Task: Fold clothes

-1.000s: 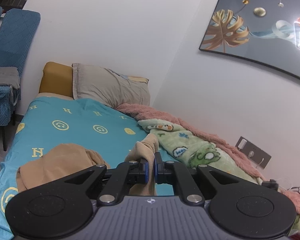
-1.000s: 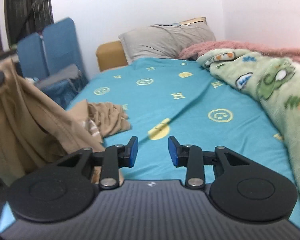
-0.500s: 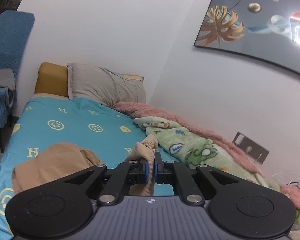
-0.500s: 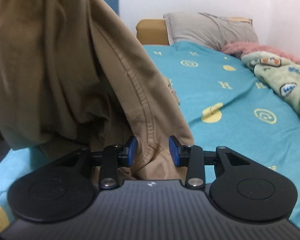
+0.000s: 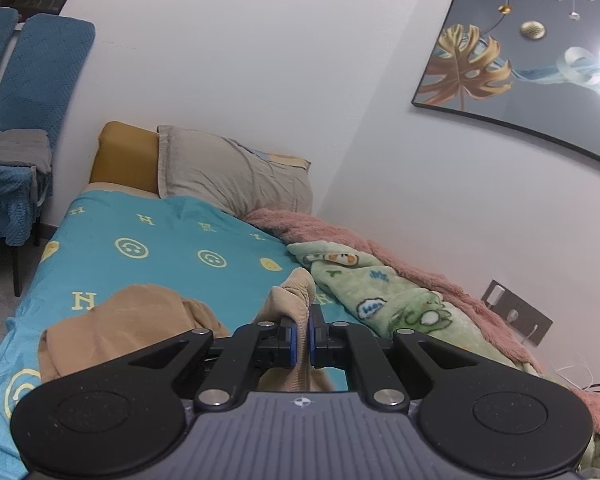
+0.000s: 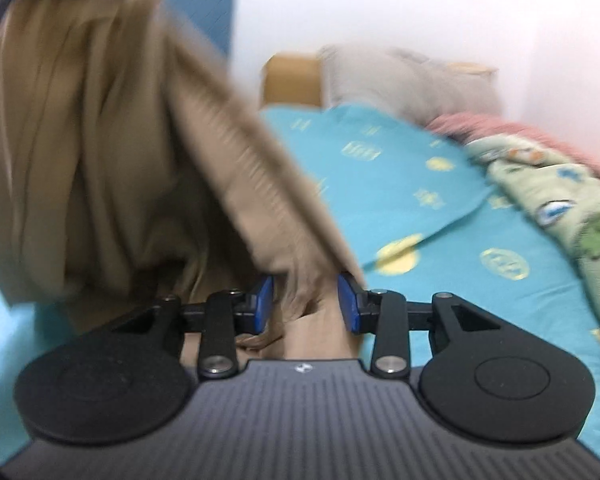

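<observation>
While left tongs [image 5: 300, 342] pinch tan garment [image 5: 296, 292], right tongs [image 6: 306, 300] gape around it, not pressing.

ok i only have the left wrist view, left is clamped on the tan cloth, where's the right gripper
Observer: The right gripper is at the tan garment, with a fold of it lying between its jaws.
Operator: is it shut on that fold
Observer: No, the jaws stand well apart, and the blue pads are not squeezing the fold.
Operator: is the rest of it off the bed
Observer: Much of it hangs down from above at the left of the right wrist view, in front of the teal sheet. That picture is blurred, so I cannot tell where its lower end lies.
</observation>
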`<state>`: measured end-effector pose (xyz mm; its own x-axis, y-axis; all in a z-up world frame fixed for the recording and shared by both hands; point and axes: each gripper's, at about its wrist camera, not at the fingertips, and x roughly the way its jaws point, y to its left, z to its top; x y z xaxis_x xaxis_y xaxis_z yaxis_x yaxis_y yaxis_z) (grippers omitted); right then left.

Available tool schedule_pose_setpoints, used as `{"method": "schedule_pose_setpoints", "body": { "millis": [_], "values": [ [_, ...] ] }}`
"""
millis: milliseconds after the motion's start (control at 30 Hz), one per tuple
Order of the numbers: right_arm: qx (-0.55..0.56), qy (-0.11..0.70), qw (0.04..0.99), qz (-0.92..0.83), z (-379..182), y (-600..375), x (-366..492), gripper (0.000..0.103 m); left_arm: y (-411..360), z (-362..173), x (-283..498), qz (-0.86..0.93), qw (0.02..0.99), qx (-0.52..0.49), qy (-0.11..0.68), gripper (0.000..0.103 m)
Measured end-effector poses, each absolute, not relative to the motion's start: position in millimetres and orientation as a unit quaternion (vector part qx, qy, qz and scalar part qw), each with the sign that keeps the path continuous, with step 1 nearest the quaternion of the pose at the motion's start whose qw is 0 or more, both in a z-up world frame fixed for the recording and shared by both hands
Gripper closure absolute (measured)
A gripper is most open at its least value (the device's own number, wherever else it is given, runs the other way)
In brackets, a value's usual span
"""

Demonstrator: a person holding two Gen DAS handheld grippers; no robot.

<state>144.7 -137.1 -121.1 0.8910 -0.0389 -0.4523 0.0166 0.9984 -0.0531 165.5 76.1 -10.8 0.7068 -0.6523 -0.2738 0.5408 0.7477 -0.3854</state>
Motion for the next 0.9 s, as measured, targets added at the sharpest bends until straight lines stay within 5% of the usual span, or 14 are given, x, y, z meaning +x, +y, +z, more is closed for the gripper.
{"method": "schedule_pose_setpoints", "body": {
  "millis": [400, 900],
  "values": [
    [0.070, 0.225, 0.969, -0.074, -89.0, -185.1, 99.6, 0.062, 59.4, -3.8, 147.1, -0.351, 0.911, -0.100, 0.192, 0.097],
    [0.042, 0.267, 0.961, -0.050, -130.5, -148.8, 143.0, 0.055, 53.9, -3.8, 150.7, -0.343, 0.913, -0.093, 0.199, 0.097]
  ]
}}
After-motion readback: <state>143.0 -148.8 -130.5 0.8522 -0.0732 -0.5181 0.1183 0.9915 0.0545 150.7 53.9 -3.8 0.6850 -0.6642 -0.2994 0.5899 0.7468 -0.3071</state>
